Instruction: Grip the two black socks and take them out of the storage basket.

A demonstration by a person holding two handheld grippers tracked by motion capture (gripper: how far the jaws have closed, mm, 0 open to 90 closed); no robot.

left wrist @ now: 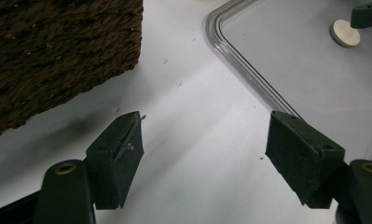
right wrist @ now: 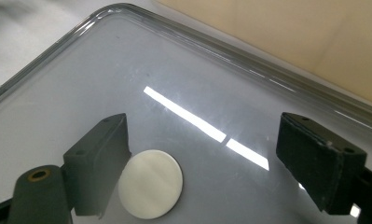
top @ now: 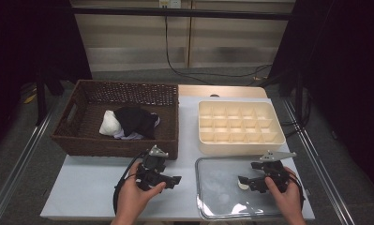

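My left gripper hovers over the white table at the front, just off the near corner of the wicker basket. In the left gripper view, the left gripper is open with only bare table between its pads. My right gripper hangs over the clear plastic lid, open in its own view. A small white disc lies on the lid beside one pad, apart from the other. The disc is also in the left gripper view.
The wicker basket holds a white cloth and a black cloth. A cream organiser tray with several empty compartments stands behind the clear lid. The lid's rim runs close to the left gripper.
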